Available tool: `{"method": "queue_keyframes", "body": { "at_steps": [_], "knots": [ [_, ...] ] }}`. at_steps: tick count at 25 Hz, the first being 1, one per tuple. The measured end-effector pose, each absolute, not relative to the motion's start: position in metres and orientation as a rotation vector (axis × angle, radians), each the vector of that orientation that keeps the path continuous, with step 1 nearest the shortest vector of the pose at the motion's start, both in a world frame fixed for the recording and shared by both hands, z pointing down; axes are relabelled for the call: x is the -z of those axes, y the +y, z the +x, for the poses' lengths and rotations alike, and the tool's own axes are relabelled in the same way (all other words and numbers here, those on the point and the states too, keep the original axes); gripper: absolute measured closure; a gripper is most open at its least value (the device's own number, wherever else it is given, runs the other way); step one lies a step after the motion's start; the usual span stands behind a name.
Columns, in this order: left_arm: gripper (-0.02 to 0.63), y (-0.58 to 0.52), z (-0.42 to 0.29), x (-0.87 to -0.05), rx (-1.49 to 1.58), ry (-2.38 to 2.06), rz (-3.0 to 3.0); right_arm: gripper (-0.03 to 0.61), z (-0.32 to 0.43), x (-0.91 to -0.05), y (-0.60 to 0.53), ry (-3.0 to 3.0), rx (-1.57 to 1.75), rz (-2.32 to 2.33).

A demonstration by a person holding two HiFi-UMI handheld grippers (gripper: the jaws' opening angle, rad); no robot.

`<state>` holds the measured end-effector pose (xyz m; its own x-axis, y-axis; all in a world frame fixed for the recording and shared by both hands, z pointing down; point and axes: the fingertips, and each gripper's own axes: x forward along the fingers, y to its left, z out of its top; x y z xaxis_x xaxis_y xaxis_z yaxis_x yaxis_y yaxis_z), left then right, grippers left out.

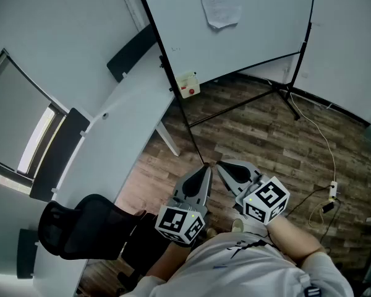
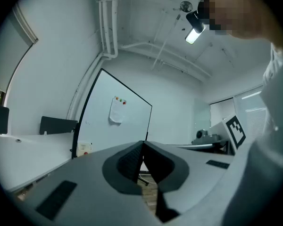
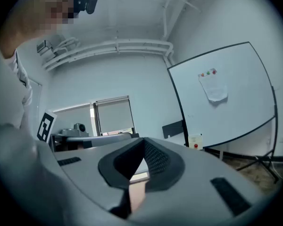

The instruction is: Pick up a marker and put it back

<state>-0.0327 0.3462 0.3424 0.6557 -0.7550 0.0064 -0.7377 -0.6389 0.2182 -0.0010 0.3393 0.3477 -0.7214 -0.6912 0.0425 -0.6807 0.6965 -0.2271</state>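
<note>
The left gripper and right gripper are held side by side close to the person's body, above the wood floor. On each the jaws are pressed together at the tips with nothing between them, as the left gripper view and right gripper view show. No marker is large enough to pick out. A small cream box with red spots hangs at the lower left corner of the whiteboard, well apart from both grippers and ahead of them.
</note>
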Motion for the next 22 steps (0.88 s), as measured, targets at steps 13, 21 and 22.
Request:
{"method": "queue_keyframes", "body": {
  "at_steps": [13, 21, 22],
  "knots": [
    [0.601, 0.347, 0.002, -0.352, 0.084, -1.235, 2.656, 0.565, 0.029, -0.358, 0.343, 2.863, 0.391, -1.088],
    [0.601, 0.342, 0.027, -0.355, 0.039, -1.268, 2.659, 0.565, 0.055, -0.358, 0.345, 2.862, 0.377, -1.039],
    [0.601, 0.341, 0.03, -0.356, 0.037, -1.272, 2.658, 0.565, 0.06, -0.358, 0.344, 2.857, 0.375, -1.037]
  ]
}}
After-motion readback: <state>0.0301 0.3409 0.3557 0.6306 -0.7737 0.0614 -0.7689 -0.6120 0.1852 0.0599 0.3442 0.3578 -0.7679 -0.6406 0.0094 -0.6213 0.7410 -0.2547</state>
